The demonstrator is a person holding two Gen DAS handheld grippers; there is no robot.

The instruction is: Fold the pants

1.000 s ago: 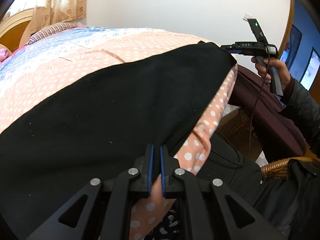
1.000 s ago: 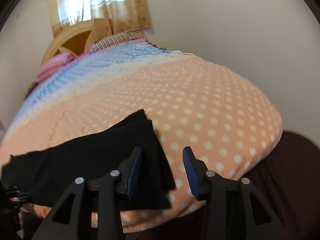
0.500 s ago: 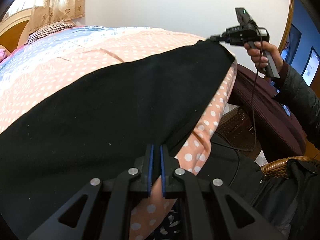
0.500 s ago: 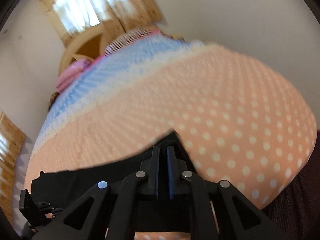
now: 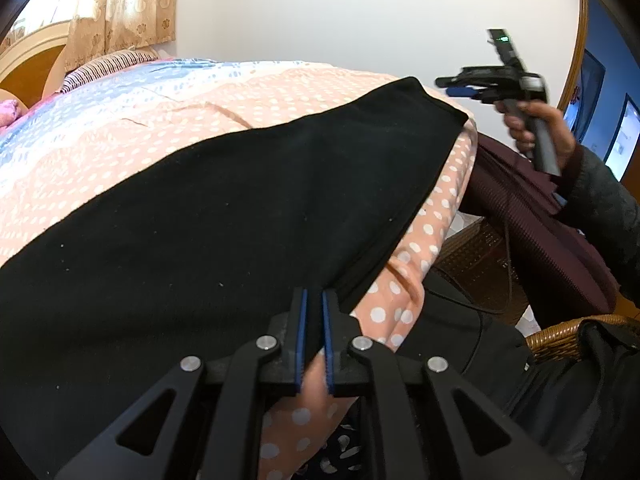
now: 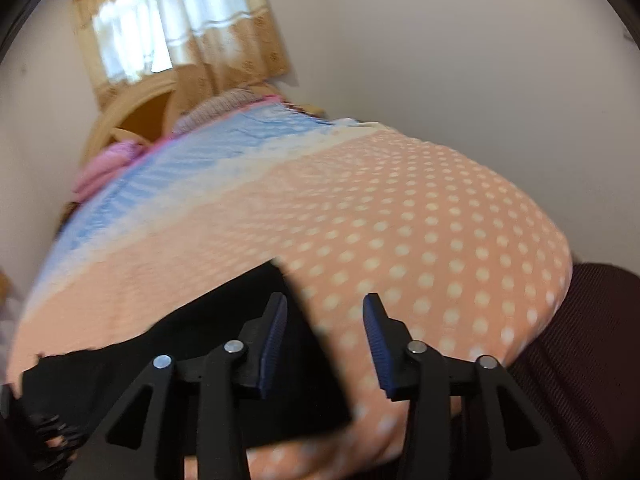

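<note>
Black pants (image 5: 240,216) lie flat along the near edge of a bed with a peach polka-dot cover (image 5: 160,120). My left gripper (image 5: 314,300) is shut on the near hem of the pants at the bed's edge. My right gripper (image 6: 325,312) is open and empty, just above and to the right of the far end of the pants (image 6: 224,320). In the left wrist view the right gripper (image 5: 460,86) shows in a hand, lifted clear of the pants' far corner.
A dark maroon cushion (image 5: 540,240) and a wicker chair (image 5: 560,336) stand right of the bed. Dark clothing (image 5: 460,344) lies below the bed's edge. Pillows (image 6: 108,168) and a wooden headboard (image 6: 132,116) are at the far end, under a curtained window.
My right gripper shut on the far corner of the pants, then opened, let go and pulled back to the right. My left gripper has stayed shut on the hem.
</note>
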